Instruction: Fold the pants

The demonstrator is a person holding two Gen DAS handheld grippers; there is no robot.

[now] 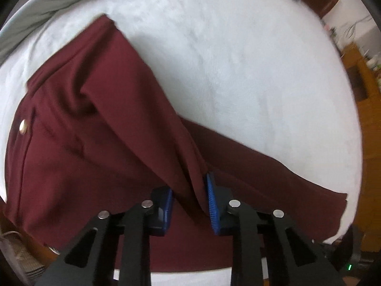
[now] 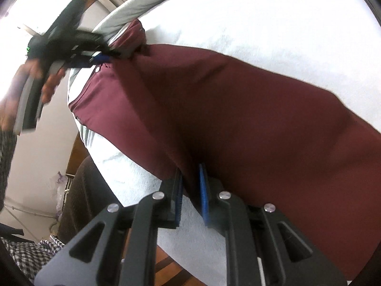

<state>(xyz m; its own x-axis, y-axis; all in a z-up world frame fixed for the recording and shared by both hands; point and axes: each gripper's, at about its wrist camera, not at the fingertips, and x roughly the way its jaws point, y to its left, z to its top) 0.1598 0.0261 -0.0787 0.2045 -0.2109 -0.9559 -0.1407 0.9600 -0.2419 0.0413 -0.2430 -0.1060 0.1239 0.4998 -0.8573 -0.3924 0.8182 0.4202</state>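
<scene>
Dark red pants (image 1: 95, 119) lie spread over a white fleecy bed cover (image 1: 238, 59). A brass button (image 1: 23, 127) shows at their left edge. My left gripper (image 1: 190, 202) is shut on a raised fold of the pants, and the cloth fills the gap between its blue pads. In the right wrist view the pants (image 2: 238, 109) run from upper left to lower right. My right gripper (image 2: 191, 190) is shut on their near edge. The left gripper (image 2: 107, 56) shows there too, blurred, at the pants' far end, with a hand (image 2: 50, 83) holding it.
A grey duvet (image 1: 47, 7) lies along the far side of the bed. Wooden furniture (image 1: 364, 83) stands to the right. Beside the bed's near edge (image 2: 133, 178) are a dark brown chair (image 2: 81, 190) and a checked cloth (image 2: 31, 250).
</scene>
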